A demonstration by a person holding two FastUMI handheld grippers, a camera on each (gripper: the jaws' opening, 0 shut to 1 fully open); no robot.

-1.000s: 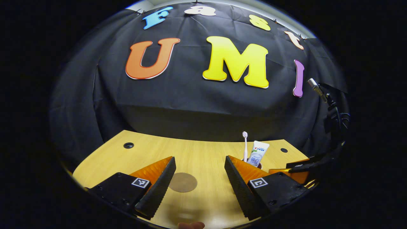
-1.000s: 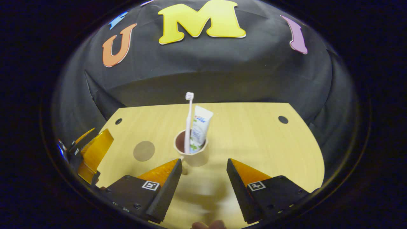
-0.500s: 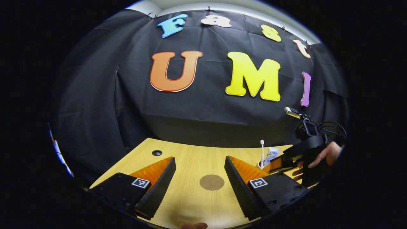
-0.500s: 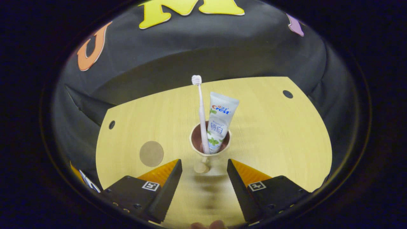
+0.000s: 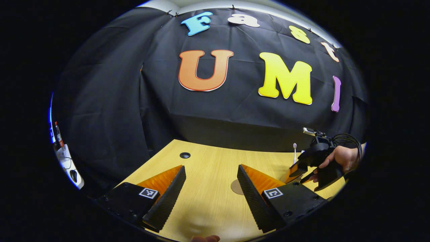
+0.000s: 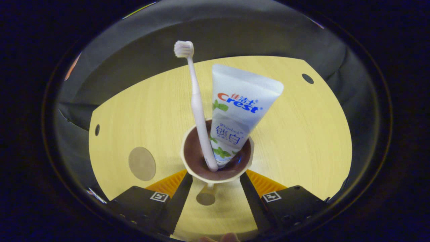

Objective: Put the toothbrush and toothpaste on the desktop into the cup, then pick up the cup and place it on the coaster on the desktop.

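A cream cup (image 6: 216, 158) with a brown inside stands upright on the wooden desk (image 6: 302, 134). In it stand a pink toothbrush (image 6: 196, 104) and a white toothpaste tube (image 6: 237, 111). My right gripper (image 6: 215, 201) is open, its fingers low on either side of the cup, with the cup's handle (image 6: 206, 196) in the gap. A round brown coaster (image 6: 142, 163) lies to the cup's left. My left gripper (image 5: 210, 195) is open over the desk and holds nothing. The coaster (image 5: 236, 187) peeks out beside its right finger. Farther right, a hand holds the right gripper (image 5: 297, 170) by the toothbrush head (image 5: 295, 146).
Round cable holes mark the desk: one at the back left (image 5: 184, 155), one at the far right corner (image 6: 307, 78) and one at the left edge (image 6: 97, 129). Black cloth walls the desk's back and sides. White gear (image 5: 65, 158) hangs past the cloth at far left.
My right gripper has moved forward and down to the cup, which now sits between its fingers. My left gripper has swung left, so the coaster slid right in its view.
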